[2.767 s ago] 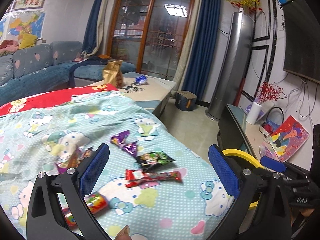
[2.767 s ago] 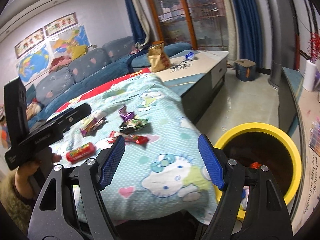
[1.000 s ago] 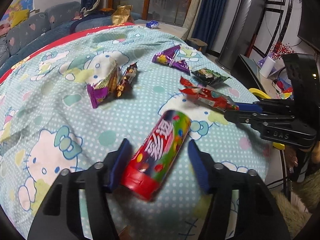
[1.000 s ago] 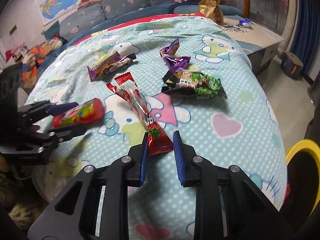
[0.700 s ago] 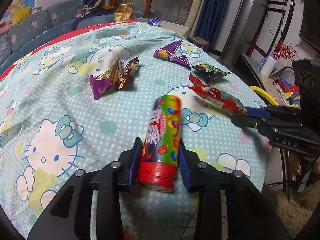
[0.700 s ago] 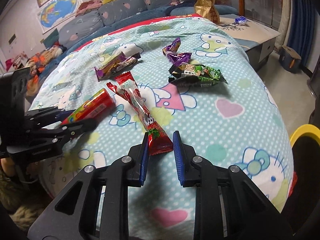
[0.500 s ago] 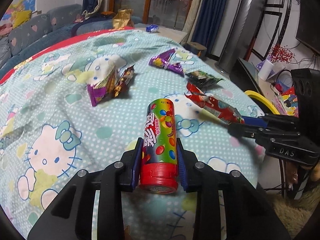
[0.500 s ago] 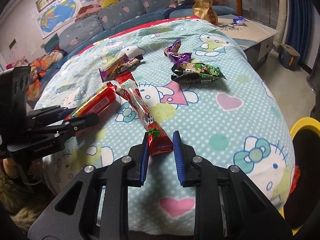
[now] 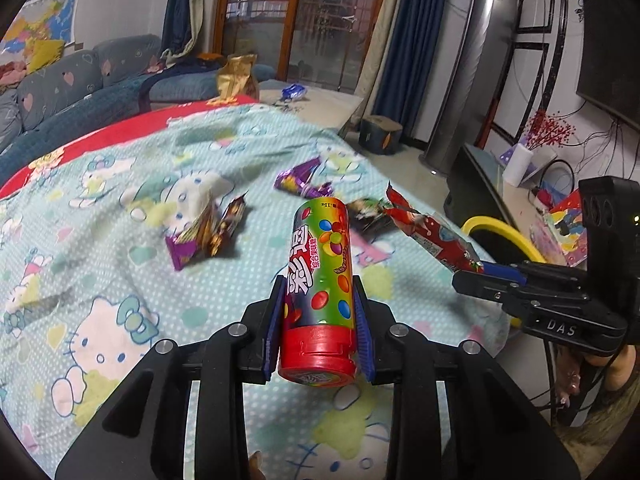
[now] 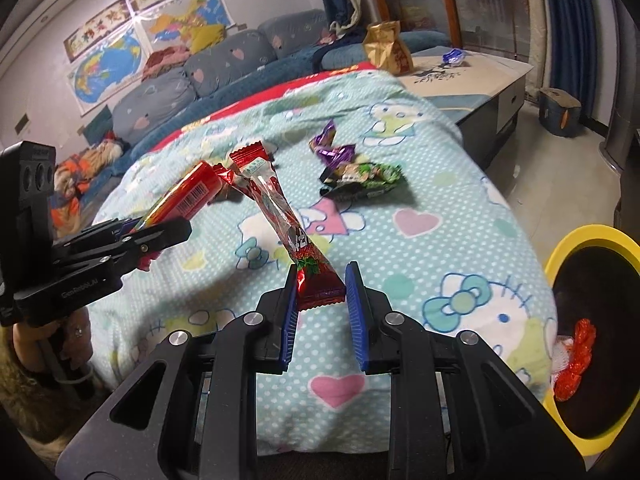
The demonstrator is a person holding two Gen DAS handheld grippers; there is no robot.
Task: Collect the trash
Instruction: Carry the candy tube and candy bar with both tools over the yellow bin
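Trash is in both grippers at once. The round candy tube with a red cap and green printed sleeve (image 9: 320, 288) stands clamped near its capped end between the blue pads of the left gripper (image 9: 319, 332), lifted clear of the pale blue cartoon-cat blanket (image 9: 100, 264). The left jaws have just been closing and now press on the tube's sides. The right gripper (image 10: 321, 300) is pinched nearly closed on the bottom seal of a long red and clear plastic snack wrapper (image 10: 280, 216), which sticks up and forward beyond the fingertips.

The risks, as I judge them: the tube is smooth and held low, so most of its length stands ahead of the pads; a quick swing could make it pivot or slide out. The wrapper is held only by its crimped edge, and the film could slip free. The yellow-rimmed round bin (image 10: 588, 320) sits to the right of the right fingers, below the blanket's edge, so the left hand has to reach across and the two grippers could knock together.

Readable writing: Chinese characters run down the tube's sleeve, too small to read surely. The right gripper's body, seen from the left wrist, bears "DAS". A barcode shows on the tube in the right view.
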